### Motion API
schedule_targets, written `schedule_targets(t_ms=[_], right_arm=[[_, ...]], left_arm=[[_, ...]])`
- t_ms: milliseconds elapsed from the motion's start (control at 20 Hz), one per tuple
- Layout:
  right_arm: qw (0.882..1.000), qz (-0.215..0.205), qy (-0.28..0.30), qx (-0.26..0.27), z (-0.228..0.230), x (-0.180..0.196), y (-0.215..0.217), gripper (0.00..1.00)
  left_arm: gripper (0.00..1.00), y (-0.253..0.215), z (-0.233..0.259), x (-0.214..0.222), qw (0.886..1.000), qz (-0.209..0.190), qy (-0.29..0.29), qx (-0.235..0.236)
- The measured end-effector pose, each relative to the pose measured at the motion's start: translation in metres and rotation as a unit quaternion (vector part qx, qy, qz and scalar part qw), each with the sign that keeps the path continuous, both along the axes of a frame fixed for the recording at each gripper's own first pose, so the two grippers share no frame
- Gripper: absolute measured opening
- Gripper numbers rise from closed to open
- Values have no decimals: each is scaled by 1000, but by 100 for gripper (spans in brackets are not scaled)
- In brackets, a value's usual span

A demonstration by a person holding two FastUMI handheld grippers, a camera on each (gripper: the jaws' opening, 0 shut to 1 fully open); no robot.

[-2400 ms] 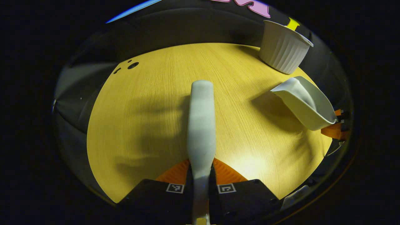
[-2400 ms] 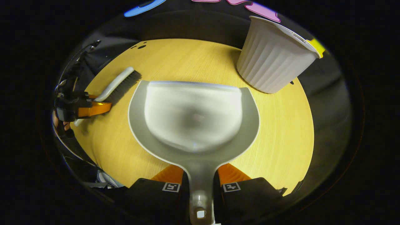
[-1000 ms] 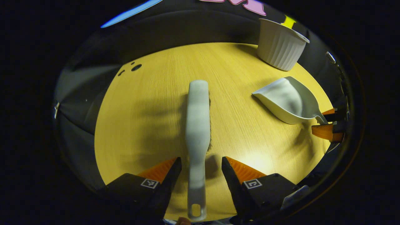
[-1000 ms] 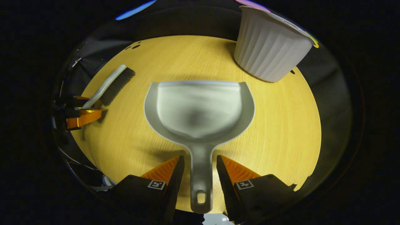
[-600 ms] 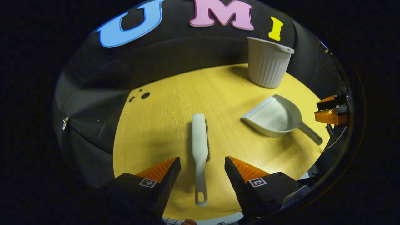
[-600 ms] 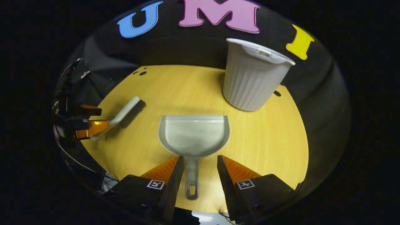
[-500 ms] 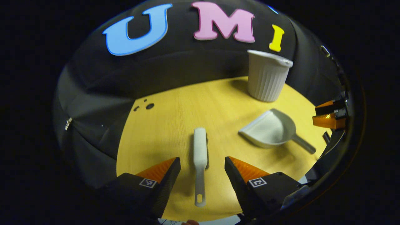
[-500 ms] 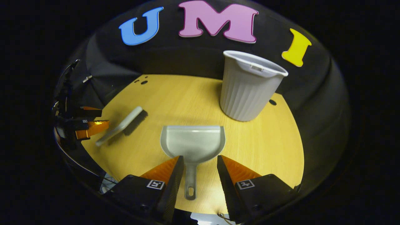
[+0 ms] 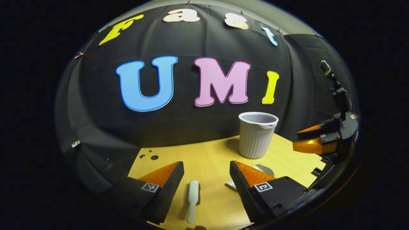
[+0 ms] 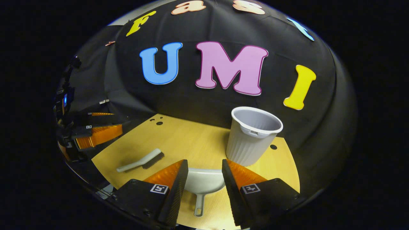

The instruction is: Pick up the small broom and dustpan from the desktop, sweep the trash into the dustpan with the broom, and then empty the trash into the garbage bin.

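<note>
Both grippers, left (image 9: 206,171) and right (image 10: 202,169), hang jaws wide, holding nothing. Broom (image 9: 192,199) and dustpan (image 10: 204,181) lie on the desk (image 10: 188,140), bin (image 10: 252,137) at 1 o'clock of the pan.

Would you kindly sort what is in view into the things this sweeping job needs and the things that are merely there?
For the job:
- small broom, lying on the desktop
- dustpan, also set down
- garbage bin, upright
- left gripper and right gripper, both open

Merely there:
- small dark holes in the desktop
- booth's black cloth wall
</note>
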State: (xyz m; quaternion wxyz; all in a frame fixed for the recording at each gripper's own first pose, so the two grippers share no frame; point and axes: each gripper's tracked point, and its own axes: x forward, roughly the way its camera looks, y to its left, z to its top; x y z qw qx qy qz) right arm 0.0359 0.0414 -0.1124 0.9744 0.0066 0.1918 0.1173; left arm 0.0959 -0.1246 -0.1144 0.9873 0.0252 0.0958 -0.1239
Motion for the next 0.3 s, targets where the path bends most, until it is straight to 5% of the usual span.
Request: schedule_targets(t_ms=[300], right_arm=[[1000,-3,-28,3,15,-3,8,73]], left_arm=[[93,-3,5,-14,1000,16,-11,-18]])
